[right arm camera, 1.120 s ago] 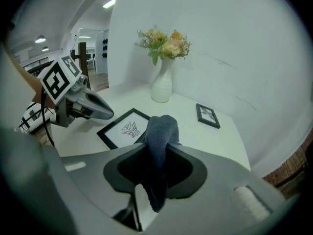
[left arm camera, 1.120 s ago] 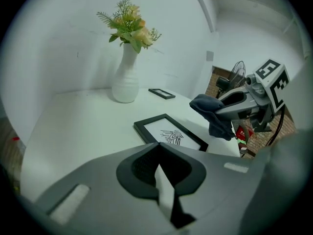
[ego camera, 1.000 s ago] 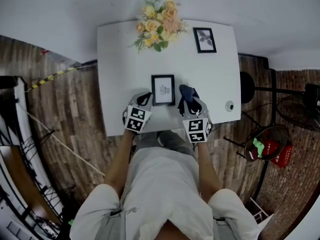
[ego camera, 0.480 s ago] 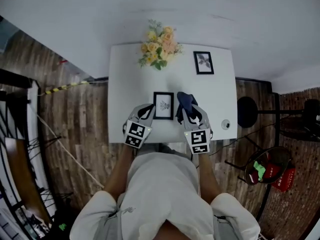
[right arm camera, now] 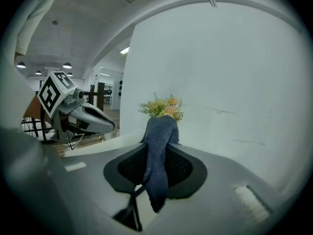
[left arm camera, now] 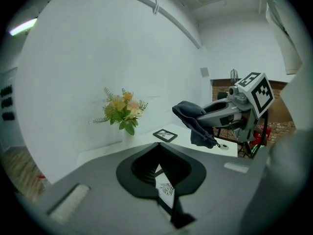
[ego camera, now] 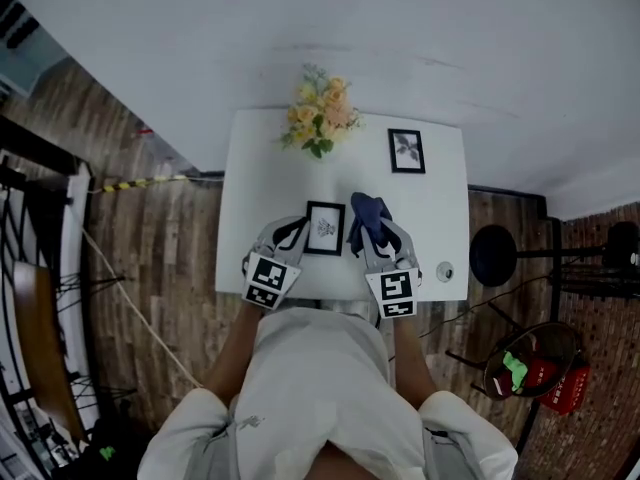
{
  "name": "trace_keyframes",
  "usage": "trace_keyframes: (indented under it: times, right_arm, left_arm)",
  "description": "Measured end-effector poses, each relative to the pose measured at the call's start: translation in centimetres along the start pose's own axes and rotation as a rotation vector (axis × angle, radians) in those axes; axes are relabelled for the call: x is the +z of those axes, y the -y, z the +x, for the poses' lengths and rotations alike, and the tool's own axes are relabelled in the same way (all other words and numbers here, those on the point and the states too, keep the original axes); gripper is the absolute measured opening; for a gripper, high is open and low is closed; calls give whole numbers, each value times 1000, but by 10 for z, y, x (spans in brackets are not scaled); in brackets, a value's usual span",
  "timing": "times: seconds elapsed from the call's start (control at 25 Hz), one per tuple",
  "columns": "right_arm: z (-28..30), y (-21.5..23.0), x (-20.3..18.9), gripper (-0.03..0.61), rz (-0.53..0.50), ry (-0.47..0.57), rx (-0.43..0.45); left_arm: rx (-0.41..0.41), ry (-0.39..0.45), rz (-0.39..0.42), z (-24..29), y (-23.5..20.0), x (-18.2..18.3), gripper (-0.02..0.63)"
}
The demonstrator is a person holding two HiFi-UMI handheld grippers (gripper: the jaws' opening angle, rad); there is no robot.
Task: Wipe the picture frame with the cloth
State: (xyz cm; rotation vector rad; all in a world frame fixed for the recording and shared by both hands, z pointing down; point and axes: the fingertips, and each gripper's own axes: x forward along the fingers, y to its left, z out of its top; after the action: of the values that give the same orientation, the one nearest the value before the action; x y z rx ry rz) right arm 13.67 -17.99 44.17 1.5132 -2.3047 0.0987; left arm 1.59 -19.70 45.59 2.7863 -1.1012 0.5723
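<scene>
**Q:** Picture frame [ego camera: 326, 227]: sitting where, and being held how?

**A:** Sitting over the near half of the white table [ego camera: 258, 168], print side up, between the two tools. Being pinched at its left edge by the left gripper [ego camera: 293, 230], with jaws drawn together on the border, probably for steadying it against the rubbing to come. Resting on the top or hovering just above it: not showing clearly.

**Q:** And the cloth [ego camera: 368, 211]?

**A:** Being clenched in the right gripper [ego camera: 376, 236], with dark blue folds draping over and past the jaw tips, presumably for putting fabric, not plastic, against the glass. Hanging just beside the frame's right edge, apparently not touching it yet.

**Q:** Anything standing in the way?

**A:** Hardly. Flowers [ego camera: 320, 116] and second frame [ego camera: 406, 151] sitting well apart at the far edge, leaving room for wiping.
</scene>
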Motion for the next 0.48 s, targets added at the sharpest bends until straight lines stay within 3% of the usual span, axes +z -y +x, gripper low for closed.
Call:
trace_keyframes:
  times: [0.48]
  right_arm:
    - [-12, 9, 14, 95, 1, 35, -16]
  left_arm:
    - [-5, 28, 16, -3, 16, 16, 20]
